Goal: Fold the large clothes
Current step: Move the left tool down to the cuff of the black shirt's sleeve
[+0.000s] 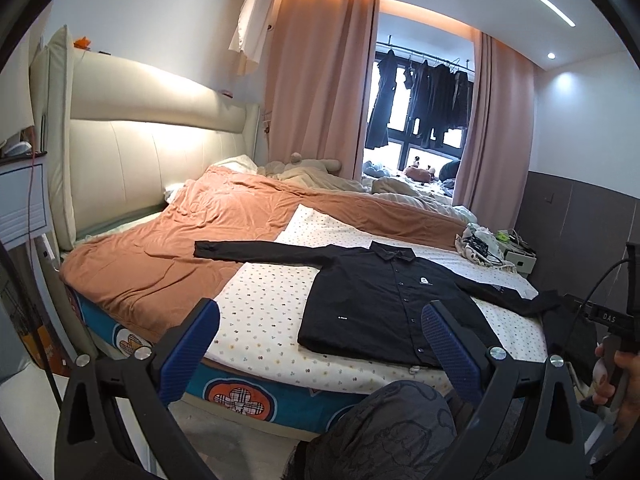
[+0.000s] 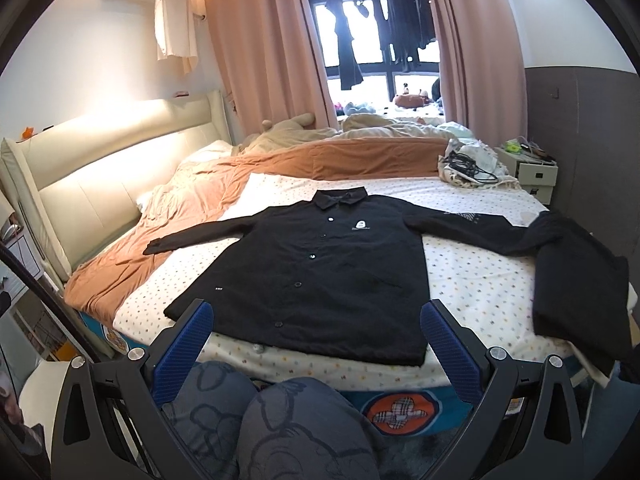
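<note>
On the bed (image 2: 480,280) | black shirt (image 2: 320,264) lay flat, buttoned, sleeves spread | left gripper (image 1: 320,344) and right gripper (image 2: 316,344) jaws apart, empty | folding apparently unstarted | next: likely grasp a sleeve

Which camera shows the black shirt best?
The right wrist view: the shirt lies centered, both sleeves spread. In the left wrist view the shirt sits off to the right, partly hidden by a finger.
</note>
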